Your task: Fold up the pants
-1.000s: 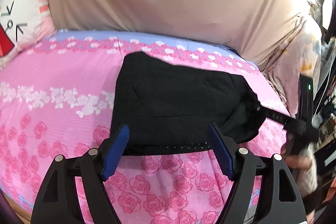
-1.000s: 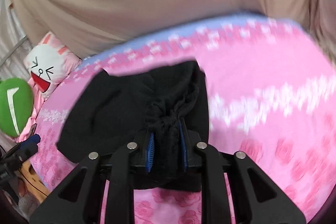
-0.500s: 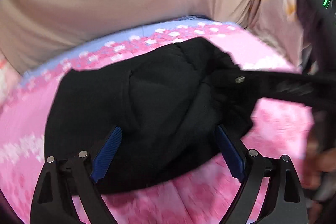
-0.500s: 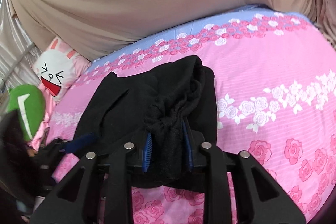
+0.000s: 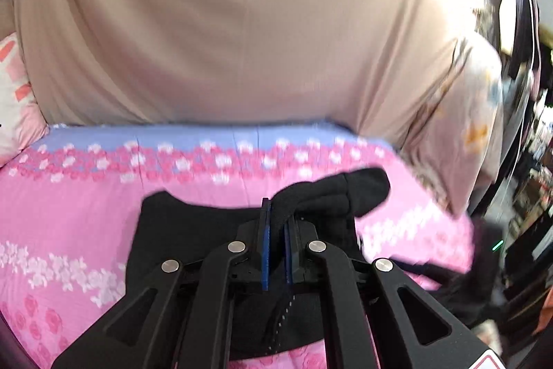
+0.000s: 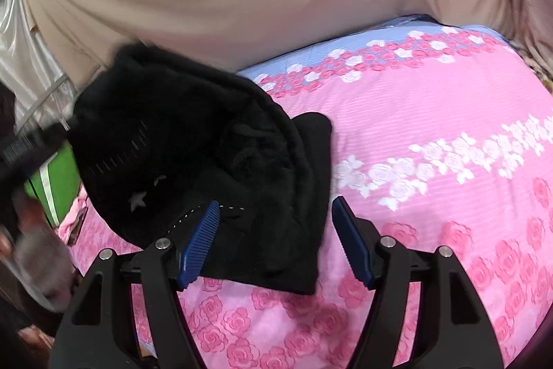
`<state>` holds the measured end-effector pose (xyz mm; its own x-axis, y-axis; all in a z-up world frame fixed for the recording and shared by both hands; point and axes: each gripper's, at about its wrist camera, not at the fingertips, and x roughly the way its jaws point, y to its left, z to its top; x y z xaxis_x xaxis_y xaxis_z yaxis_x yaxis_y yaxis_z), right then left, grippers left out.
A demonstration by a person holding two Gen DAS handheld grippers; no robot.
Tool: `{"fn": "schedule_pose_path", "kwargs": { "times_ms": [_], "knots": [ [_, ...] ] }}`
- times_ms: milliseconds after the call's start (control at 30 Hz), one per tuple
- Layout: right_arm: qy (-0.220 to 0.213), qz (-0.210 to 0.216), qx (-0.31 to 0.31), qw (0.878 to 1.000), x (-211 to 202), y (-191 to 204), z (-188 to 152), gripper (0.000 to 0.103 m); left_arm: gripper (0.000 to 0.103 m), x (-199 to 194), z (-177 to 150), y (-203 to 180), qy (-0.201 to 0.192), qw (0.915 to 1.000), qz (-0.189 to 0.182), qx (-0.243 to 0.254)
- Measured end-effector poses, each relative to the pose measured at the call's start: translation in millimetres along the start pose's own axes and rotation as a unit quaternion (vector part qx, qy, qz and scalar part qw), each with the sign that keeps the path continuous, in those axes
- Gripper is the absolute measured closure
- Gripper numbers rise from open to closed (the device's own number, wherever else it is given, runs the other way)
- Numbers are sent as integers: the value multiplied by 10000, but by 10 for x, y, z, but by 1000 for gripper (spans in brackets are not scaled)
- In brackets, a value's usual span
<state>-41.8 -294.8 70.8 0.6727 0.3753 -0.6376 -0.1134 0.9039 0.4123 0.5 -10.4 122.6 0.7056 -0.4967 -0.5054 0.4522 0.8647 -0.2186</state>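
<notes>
The black pants (image 5: 193, 230) lie partly folded on the pink rose-print bed (image 5: 69, 203). My left gripper (image 5: 275, 230) is shut on a bunched edge of the pants and holds it up off the bed. In the right wrist view the pants (image 6: 193, 154) form a lifted dark mound. My right gripper (image 6: 276, 230) is open, its blue pads (image 6: 200, 244) on either side of the pants' near right corner, gripping nothing.
A beige curtain (image 5: 224, 23) hangs behind the bed. A pink-and-white pillow (image 5: 13, 99) lies at far left. A green object (image 6: 52, 185) sits at the bed's left side. Bare pink bedspread (image 6: 432, 161) lies right of the pants.
My left gripper went from open to shut on the pants. My right gripper let go of the bunched fabric and opened. The pants' left part has lifted.
</notes>
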Motion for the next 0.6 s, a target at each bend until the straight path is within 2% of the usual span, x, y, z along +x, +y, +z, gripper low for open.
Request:
{"fn": "schedule_pose_path", "kwargs": {
  "times_ms": [33,67,100,133,233,300,367,400,433,467,500,567,600],
  "knots": [
    [61,-7,-76,10000,91,16,2,40,99,-41,57,9,-59,10000,30,-18],
    [142,-53,-191,9997,202,43,7,60,99,-52,107,0,-91,9999,47,-30],
    [224,-195,-338,9990,313,92,30,94,99,-77,147,4,-126,9999,41,-76],
    [168,-167,-360,9991,319,131,71,95,99,-97,193,15,-147,9998,15,-101],
    [-404,86,-386,9984,21,237,185,95,99,-163,180,-35,-222,9997,55,-9],
    [-547,87,-431,9975,-57,207,202,95,99,-74,70,-106,-66,9999,16,98],
    [-108,-284,-438,9986,196,45,162,92,99,78,-56,-160,167,9997,-57,145],
    [260,-784,-432,9956,405,-83,97,90,99,184,-138,-196,308,9994,-76,170],
    [426,-1109,-313,9924,492,-197,28,86,99,321,-238,-221,512,9985,-122,150],
    [383,-1032,-183,9938,453,-232,5,85,99,395,-293,-230,631,9978,-177,114],
    [140,-825,1,9965,281,-234,-2,85,99,466,-346,-235,743,9969,-242,81],
    [-263,-560,-112,9980,-34,-85,44,85,99,481,-371,-243,695,9974,-178,90],
    [-306,-434,-226,9983,-105,-1,71,85,99,444,-344,-235,606,9980,-153,91]
  ]
}}
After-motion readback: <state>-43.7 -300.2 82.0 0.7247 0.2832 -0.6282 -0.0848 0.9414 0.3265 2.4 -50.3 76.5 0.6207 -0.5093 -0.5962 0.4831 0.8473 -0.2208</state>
